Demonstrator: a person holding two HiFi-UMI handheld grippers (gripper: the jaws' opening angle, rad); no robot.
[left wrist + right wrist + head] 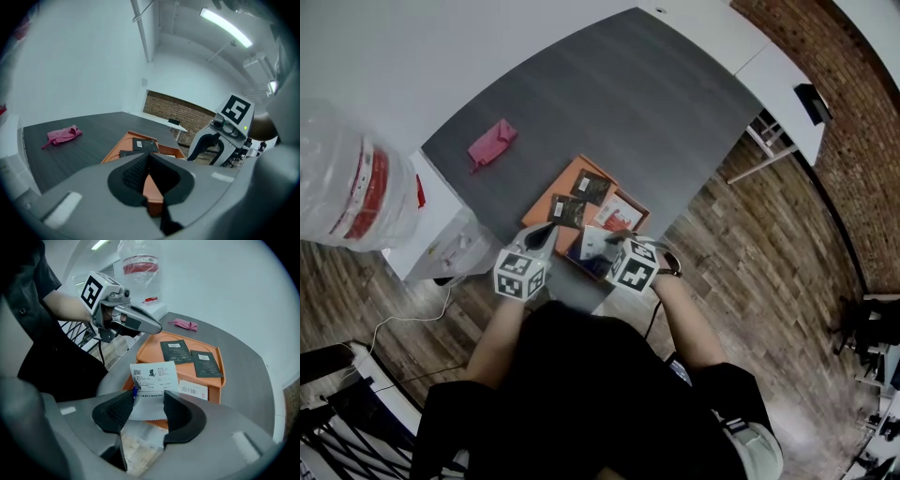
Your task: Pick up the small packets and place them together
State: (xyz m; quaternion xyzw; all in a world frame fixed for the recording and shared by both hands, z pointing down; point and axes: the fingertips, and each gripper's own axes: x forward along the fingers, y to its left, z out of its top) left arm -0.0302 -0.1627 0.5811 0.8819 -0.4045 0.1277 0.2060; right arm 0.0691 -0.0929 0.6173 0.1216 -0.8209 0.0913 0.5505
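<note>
Grey table point(675, 112), packet point(154, 378) in right gripper point(148, 405)

**Tray layout**

Spotting a tray point(151, 351) sitting at the near edge of the table point(243, 359): left packet point(176, 351) and right packet point(206, 363) lying side by side at its far end, third packet point(193, 390) nearer, fourth packet point(153, 379) hanging in the jaws of the right gripper point(149, 400), cloth point(185, 325) lying well beyond.

Both forearms point(492, 342) reach forward. The left hand-held gripper point(546, 236) points shallowly downward, jaws nearly together. The right hand-held gripper point(147, 404) points steeply down, jaws clamped on a packet point(152, 378).
</note>
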